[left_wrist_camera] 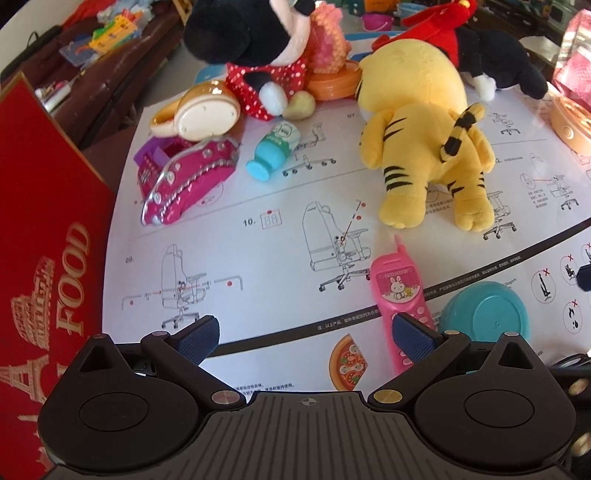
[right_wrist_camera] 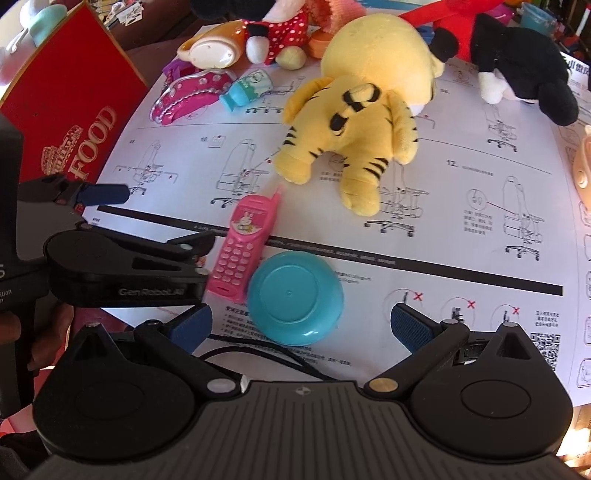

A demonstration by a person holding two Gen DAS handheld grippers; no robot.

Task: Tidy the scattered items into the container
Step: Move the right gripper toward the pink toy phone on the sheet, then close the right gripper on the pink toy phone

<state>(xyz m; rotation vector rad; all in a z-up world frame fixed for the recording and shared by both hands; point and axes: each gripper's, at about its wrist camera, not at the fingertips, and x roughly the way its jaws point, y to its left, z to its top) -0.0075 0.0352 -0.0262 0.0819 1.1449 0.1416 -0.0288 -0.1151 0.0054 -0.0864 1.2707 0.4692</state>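
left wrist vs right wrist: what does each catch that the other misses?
Left wrist only: a pizza picture printed on the sheet and a magenta bowl far back. Right wrist only: the left gripper seen from the side, open, and a QR code. Both: pink toy phone, teal bowl upside down, yellow tiger plush, red FOOD box. Right gripper is open too.

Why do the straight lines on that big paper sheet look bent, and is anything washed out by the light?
Left wrist view: the fisheye lens bows the black stripe on the instruction sheet, and bright light bleaches the paper around the yellow tiger plush. Right wrist view: the same curving shows, the turquoise bowl stays sharp, and the picture's corners go dark.
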